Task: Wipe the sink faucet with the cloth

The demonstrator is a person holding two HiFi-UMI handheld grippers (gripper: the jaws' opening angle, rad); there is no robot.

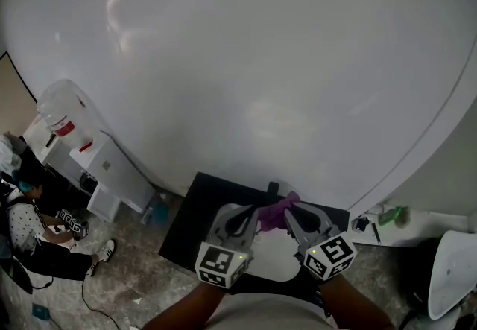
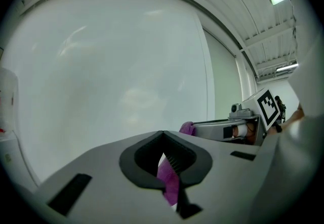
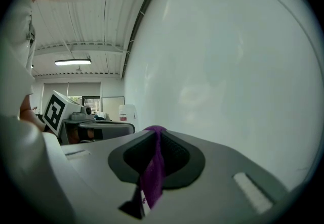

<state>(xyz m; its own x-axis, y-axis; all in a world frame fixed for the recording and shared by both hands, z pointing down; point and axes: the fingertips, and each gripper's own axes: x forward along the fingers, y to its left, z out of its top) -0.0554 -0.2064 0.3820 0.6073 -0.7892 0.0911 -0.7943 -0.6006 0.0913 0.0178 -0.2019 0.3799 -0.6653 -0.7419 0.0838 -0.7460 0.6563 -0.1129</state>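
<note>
– Purple cloth, where is it?
– Up in the air, stretched between the two grippers, in front of a white wall and above a black counter.
– Who holds it?
– Both. The left gripper has its jaws pressed together on one end; in its own view a strip of the cloth hangs down between the ribbed pads. The right gripper pinches the other end the same way, and in its view the cloth runs up over the jaw tips.
– How do the grippers stand?
– Side by side, tips close, pointing away from the person. Each sees the other off to its side: right gripper, left gripper.
– And under them?
– A pale rounded shape set in the counter; I cannot tell what it is.
– Around that?
– A water bottle on a white stand at far left, a seated person on the floor below it, a white chair at right.
</note>
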